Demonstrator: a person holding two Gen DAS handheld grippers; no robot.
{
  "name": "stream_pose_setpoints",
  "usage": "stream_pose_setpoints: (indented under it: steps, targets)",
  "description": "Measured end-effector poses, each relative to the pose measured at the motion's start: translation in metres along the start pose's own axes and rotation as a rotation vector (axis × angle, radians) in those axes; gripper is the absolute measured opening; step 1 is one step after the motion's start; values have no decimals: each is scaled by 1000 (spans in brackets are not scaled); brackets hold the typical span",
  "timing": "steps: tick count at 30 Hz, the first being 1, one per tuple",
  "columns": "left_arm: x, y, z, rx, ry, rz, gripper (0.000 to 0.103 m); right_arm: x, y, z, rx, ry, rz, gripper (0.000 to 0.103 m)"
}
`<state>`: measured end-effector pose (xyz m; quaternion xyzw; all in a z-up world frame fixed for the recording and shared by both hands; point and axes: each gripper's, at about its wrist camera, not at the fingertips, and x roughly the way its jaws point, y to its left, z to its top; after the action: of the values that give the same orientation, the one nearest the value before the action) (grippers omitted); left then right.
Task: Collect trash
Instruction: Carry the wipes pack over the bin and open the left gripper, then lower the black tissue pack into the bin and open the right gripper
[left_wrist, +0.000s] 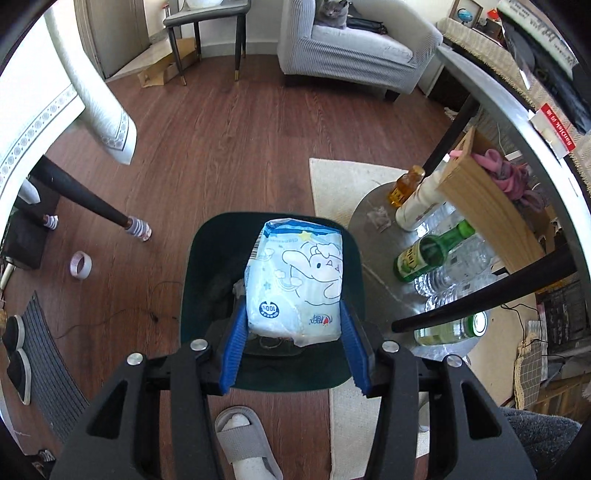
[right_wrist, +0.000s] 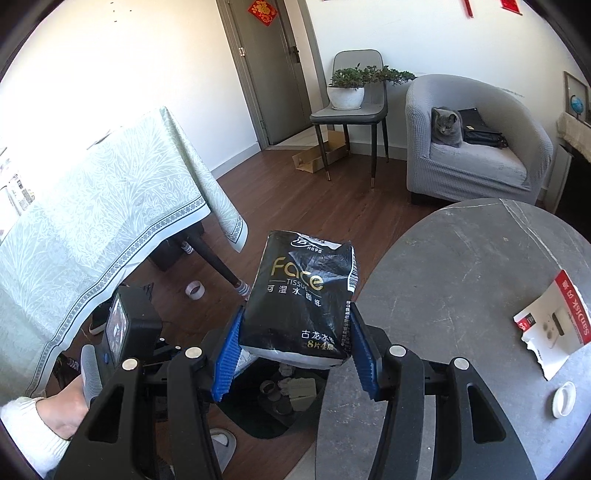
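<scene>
My left gripper (left_wrist: 293, 325) is shut on a light blue tissue packet (left_wrist: 295, 284) with a cartoon print and holds it right above the open dark green trash bin (left_wrist: 199, 258) on the floor. My right gripper (right_wrist: 295, 332) is shut on a black "Face" tissue packet (right_wrist: 299, 295) and holds it beside the edge of the round grey table (right_wrist: 461, 277). The bin (right_wrist: 258, 421) shows below it with some trash inside. A torn red and white SanDisk card (right_wrist: 554, 325) and a white cap (right_wrist: 563, 398) lie on the table.
Bottles (left_wrist: 428, 254) and a wooden box (left_wrist: 480, 192) sit under the round table. A table with a green cloth (right_wrist: 92, 221) stands at left. A tape roll (left_wrist: 80, 264) lies on the floor. A cat (right_wrist: 446, 125) sits in the grey armchair. My slippered foot (left_wrist: 243, 439) is near the bin.
</scene>
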<state>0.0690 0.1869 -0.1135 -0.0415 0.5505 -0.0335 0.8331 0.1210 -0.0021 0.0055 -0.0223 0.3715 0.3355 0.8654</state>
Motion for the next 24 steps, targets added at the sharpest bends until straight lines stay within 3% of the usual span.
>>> stream_pose_setpoints:
  steps: [10,14,24]
  targets:
    - [17,19,-10,-25,55,4,52,24,21,2,-31,44,22,54]
    - [19,26,-13,-25,68,4,57,35,30,4,-40,63,33,54]
    - [-14,46,-8,-62,-37,0,59,69,50,2,-61,133,45,54]
